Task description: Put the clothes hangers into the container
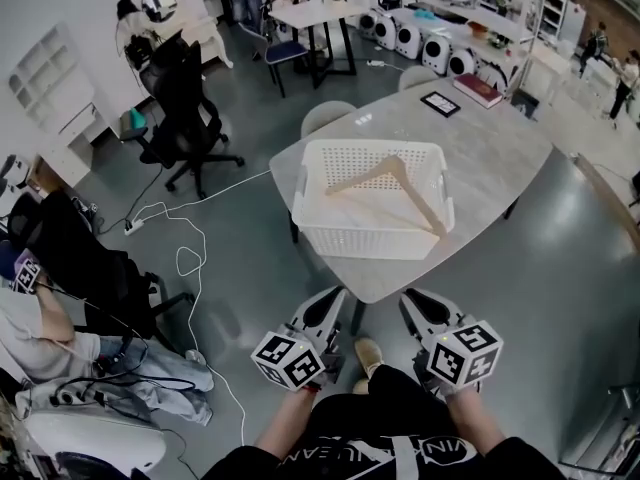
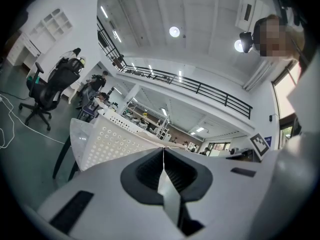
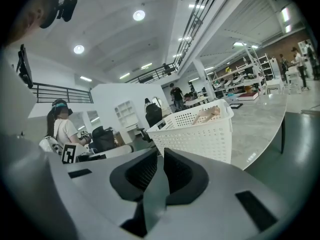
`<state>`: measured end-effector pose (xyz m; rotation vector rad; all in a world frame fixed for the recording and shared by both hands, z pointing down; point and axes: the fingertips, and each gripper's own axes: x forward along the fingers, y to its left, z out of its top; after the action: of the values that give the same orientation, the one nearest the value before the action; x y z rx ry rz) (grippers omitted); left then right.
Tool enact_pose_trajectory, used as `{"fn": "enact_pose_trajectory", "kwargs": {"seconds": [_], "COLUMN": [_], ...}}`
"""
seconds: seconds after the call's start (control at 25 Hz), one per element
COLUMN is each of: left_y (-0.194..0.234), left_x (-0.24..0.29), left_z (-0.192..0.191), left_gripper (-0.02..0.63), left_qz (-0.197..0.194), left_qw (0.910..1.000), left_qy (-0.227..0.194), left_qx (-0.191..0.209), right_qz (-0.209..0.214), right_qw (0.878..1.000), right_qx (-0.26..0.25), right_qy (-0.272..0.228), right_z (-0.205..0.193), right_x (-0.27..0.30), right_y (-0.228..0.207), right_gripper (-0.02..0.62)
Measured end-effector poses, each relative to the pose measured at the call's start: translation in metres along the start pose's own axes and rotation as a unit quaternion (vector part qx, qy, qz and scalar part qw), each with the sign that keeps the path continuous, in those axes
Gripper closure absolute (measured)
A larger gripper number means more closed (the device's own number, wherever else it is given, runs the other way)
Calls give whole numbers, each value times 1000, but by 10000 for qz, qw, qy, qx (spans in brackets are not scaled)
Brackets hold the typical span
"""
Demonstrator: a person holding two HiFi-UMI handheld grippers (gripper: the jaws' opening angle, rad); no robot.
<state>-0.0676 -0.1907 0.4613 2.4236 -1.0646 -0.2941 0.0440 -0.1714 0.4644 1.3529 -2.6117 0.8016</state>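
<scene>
A white perforated basket (image 1: 372,236) stands on the near end of the grey table (image 1: 500,158). One wooden hanger (image 1: 392,181) lies inside it, leaning across from the left wall to the near right corner. Both grippers hang low by my body, short of the table's near edge. The left gripper (image 1: 326,308) is shut and holds nothing. The right gripper (image 1: 420,308) is also shut and empty. The left gripper view has its gripper (image 2: 163,153) below the basket (image 2: 107,141). In the right gripper view, the gripper (image 3: 163,153) sits before the basket (image 3: 200,131) and hanger (image 3: 207,115).
A red book (image 1: 478,89) and a black frame (image 1: 440,104) lie at the table's far end. A grey chair (image 1: 325,116) is tucked in on the far left side. A black office chair (image 1: 190,108), floor cables (image 1: 180,238) and a seated person (image 1: 60,338) are to the left.
</scene>
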Motion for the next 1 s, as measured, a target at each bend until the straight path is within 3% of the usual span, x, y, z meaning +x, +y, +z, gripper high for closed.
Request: {"fn": "enact_pose_trajectory", "kwargs": {"seconds": [1.0], "left_y": [-21], "left_x": [-18], "left_z": [-5], "left_gripper": [596], "left_qz": [-149], "left_qw": [9999], "left_qy": [72], "left_qx": [39], "right_qz": [82], "right_qw": [9998], "right_qx": [-111], "right_qy": [121], "right_z": [-13], "right_x": [-14], "right_y": [20], "right_gripper": [538]}}
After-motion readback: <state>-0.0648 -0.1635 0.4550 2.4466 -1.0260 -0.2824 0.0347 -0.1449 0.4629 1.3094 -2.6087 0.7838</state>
